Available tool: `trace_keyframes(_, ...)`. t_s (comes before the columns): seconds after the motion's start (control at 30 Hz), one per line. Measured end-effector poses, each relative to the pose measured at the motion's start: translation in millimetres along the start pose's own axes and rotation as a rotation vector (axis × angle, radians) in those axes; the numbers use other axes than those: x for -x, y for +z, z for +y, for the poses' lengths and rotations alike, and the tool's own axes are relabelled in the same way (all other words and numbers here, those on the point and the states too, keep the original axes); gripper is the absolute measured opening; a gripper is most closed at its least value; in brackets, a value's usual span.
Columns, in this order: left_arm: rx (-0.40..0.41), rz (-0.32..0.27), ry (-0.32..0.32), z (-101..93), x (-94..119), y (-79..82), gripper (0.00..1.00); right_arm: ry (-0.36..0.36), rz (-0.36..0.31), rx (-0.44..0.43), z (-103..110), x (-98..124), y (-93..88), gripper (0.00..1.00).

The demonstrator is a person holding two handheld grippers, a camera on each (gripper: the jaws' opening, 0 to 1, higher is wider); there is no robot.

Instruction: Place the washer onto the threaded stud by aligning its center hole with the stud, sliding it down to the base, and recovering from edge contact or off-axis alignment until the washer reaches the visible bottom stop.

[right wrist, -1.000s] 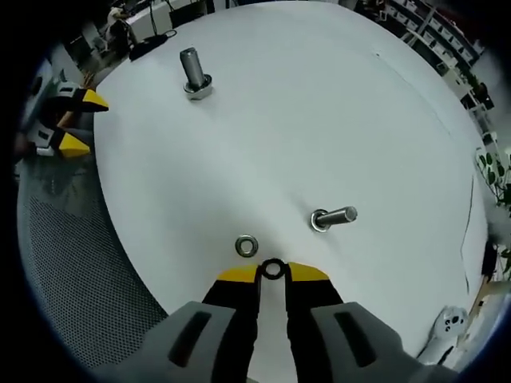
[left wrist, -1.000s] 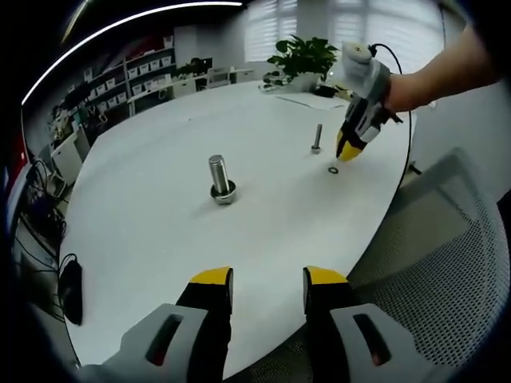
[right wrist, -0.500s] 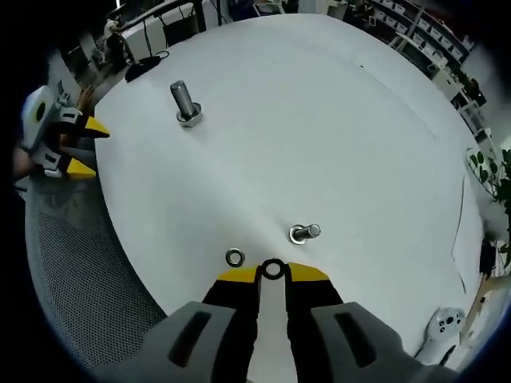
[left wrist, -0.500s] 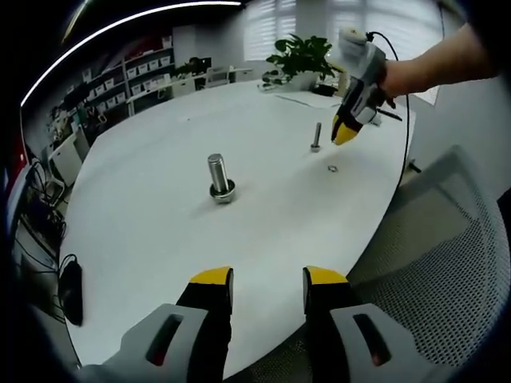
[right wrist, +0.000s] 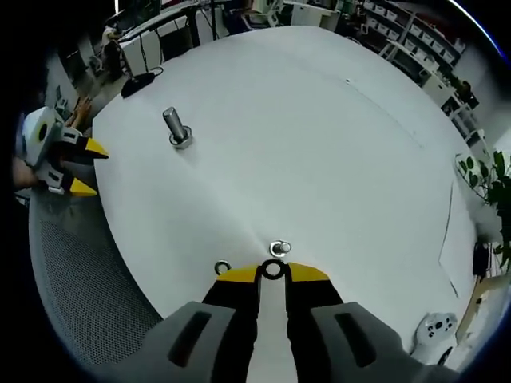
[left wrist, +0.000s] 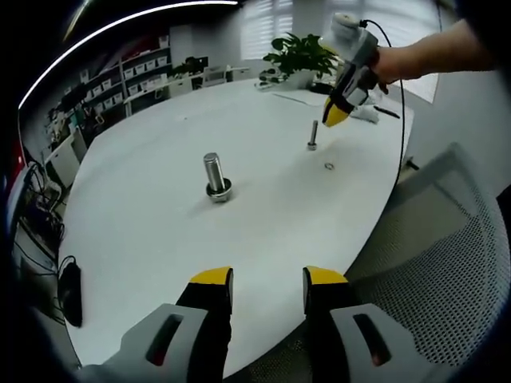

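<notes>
- I have the right gripper clamped on the washer, pinched by its rim between the yellow fingertips, so the centre hole stays free to take the stud.
- In the right gripper view the washer hangs just above the small threaded stud, seen nearly end-on; I judge the ring close to on-axis but not yet threaded over the tip.
- In the left gripper view the right gripper is above and just beside that stud, near the table's far right edge. Descent has yet to begin, I reckon.
- Washer: a thin, dark metal ring with a round open centre, held roughly flat to the table top. Too small to read any surface detail.
- A second washer lies flat on the table near the edge, just beside the stud; spare, untouched.
- A larger bolt stands upright on its head mid-table, well apart from the work.
- My left gripper idles over the near table edge, fingers apart, holding nothing.
</notes>
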State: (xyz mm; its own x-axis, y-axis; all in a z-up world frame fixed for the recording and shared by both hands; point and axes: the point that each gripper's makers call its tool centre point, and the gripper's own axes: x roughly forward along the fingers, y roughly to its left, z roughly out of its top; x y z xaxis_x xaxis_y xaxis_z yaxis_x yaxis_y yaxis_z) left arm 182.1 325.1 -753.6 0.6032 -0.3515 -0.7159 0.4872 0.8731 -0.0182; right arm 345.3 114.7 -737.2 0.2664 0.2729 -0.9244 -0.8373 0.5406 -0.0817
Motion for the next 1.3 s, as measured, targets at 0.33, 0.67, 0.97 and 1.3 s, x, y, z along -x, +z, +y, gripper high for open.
trace_keyframes(0.33, -0.002, 0.007, -0.003, -0.7, -0.7, -0.8, 0.33, -0.007, -0.019, 0.007, -7.3, 0.0, 8.1, 0.14)
trace_keyframes(0.67, -0.001, 0.007, -0.002, 0.0, -0.9, -0.4, 0.33, 0.001, -0.027, 0.018, -8.8, -4.1, 12.4, 0.14)
trace_keyframes(0.97, 0.000, 0.008, -0.003, 0.2, -1.2, -0.7, 0.33, 0.005, -0.013, 0.023, -8.8, -8.6, 13.2, 0.14)
trace_keyframes(1.3, -0.003, 0.011, -0.006, -0.7, -1.8, -1.0, 0.33, 0.010, 0.010, 0.025, -9.0, -15.3, 10.6, 0.14)
